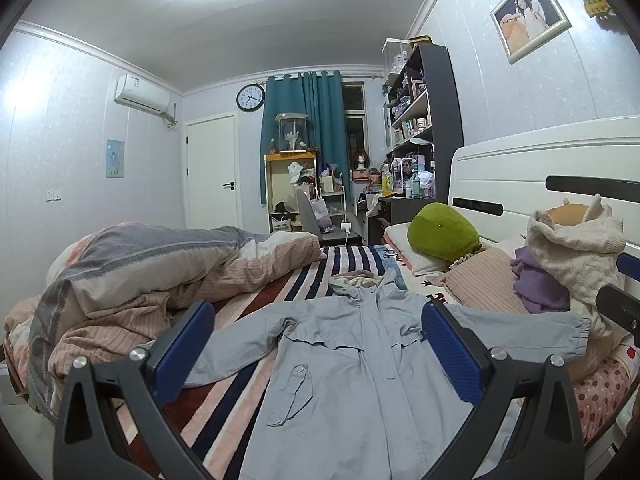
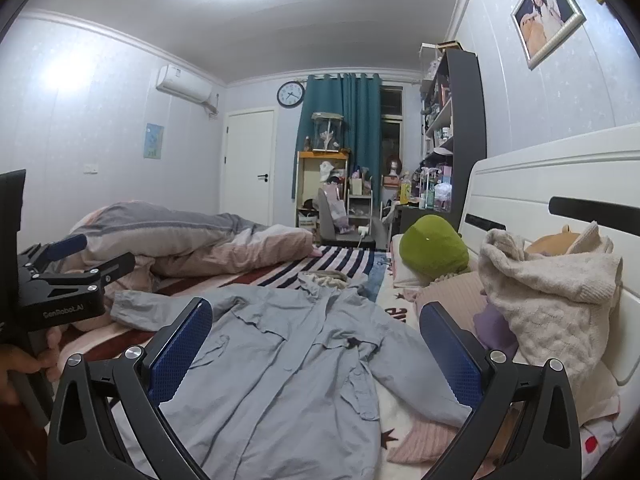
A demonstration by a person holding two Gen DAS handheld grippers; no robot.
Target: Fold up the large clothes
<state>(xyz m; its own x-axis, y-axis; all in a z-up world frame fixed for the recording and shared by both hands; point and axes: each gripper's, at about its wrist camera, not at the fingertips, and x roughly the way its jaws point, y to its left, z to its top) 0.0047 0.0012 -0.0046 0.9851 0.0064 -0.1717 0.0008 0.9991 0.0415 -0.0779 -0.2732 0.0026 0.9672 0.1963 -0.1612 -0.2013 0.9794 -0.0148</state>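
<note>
A light blue-grey hooded jacket (image 1: 352, 364) lies spread flat, front up, on the striped bed sheet (image 1: 348, 256), sleeves out to both sides and hood toward the far end. It also shows in the right wrist view (image 2: 288, 360). My left gripper (image 1: 318, 320) is open and empty, held above the jacket's lower half. It shows at the left edge of the right wrist view (image 2: 96, 256), also open. My right gripper (image 2: 316, 320) is open and empty above the jacket's right side and right sleeve. Part of it shows at the right edge of the left wrist view (image 1: 618, 312).
A bunched pink and grey duvet (image 1: 132, 276) fills the bed's left side. A green plush (image 1: 442, 236), a pink pillow (image 1: 484, 284), a purple garment (image 1: 540, 280) and a cream knit sweater (image 1: 576, 248) lie along the white headboard (image 1: 532, 168) on the right.
</note>
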